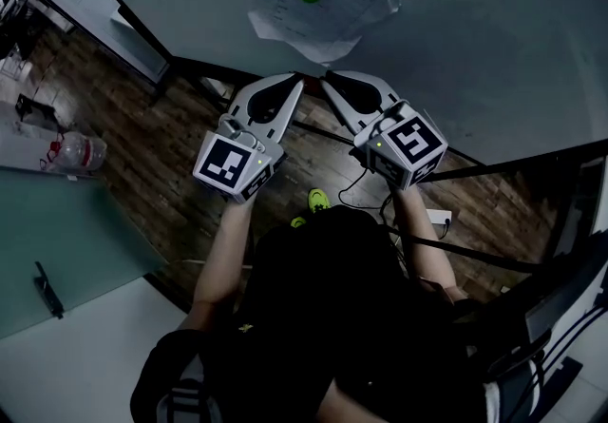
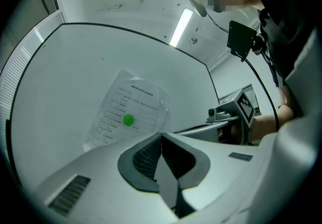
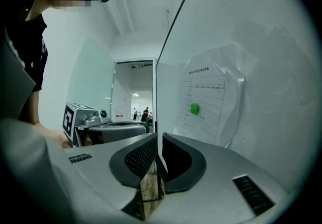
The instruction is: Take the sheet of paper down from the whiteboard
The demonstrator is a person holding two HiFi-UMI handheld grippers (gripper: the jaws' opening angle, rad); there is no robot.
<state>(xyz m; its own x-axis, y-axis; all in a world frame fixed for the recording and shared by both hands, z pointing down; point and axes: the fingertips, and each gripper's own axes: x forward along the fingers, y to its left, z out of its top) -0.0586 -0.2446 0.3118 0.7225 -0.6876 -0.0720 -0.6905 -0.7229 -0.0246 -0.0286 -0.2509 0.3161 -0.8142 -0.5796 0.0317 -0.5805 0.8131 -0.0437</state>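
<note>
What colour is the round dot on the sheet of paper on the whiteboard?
Bright green. The dot shows best in the right gripper view.

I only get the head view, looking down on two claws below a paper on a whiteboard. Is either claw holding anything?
Observer: No. The left gripper view shows the left claw shut, with nothing between its jaws.
Operator: And the other one?
Observer: The right gripper view shows the right claw a sliver apart and empty. The sheet of paper hangs beyond it, untouched.
Operator: What's off to the side of the board?
Observer: Past the whiteboard edge, the right gripper view shows an open doorway with people far off.
</note>
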